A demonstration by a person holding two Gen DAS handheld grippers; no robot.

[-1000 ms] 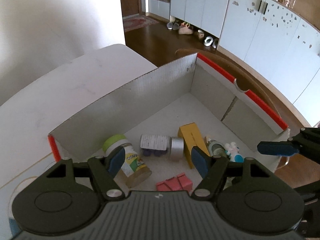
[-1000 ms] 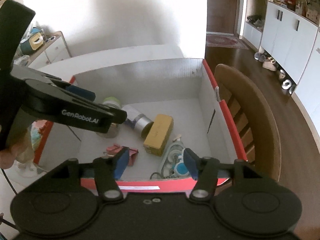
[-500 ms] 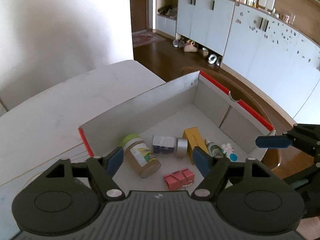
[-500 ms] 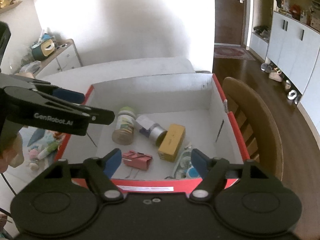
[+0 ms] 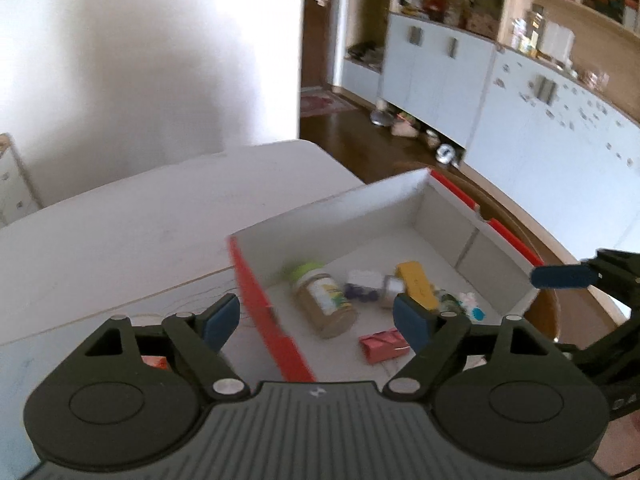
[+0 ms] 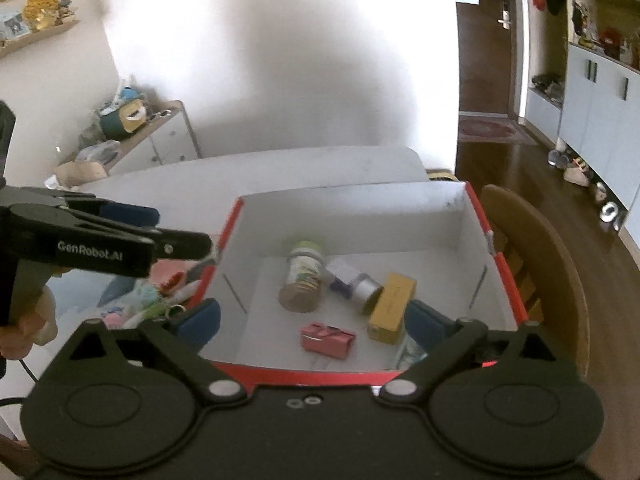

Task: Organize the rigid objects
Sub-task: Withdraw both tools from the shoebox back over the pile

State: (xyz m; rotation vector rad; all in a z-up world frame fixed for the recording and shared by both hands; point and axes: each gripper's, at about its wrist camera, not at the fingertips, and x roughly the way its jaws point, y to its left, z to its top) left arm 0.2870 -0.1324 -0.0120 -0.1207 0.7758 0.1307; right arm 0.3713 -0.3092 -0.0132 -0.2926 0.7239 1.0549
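A red-edged white cardboard box (image 5: 256, 292) (image 6: 508, 280) stands on the white table. In it lie a green-lidded jar (image 5: 326, 300) (image 6: 303, 278), a yellow box (image 5: 416, 284) (image 6: 392, 308), a silver can with a white pack (image 5: 372, 286) (image 6: 354, 282), a pink carton (image 5: 384, 346) (image 6: 328, 340) and small bottles (image 5: 464, 306). My left gripper (image 5: 316, 324) is open and empty, high above the box's left wall. My right gripper (image 6: 314, 322) is open and empty above the box's near wall.
Loose colourful items (image 6: 160, 296) lie on the table left of the box. A wooden chair (image 6: 548, 264) stands right of the box. A low white dresser (image 6: 160, 140) with clutter stands at the far wall. White cabinets (image 5: 520, 120) line the right side.
Both grippers have risen and pulled back from the box; the left one has also shifted left, over the box's left wall. Both stay open and empty.
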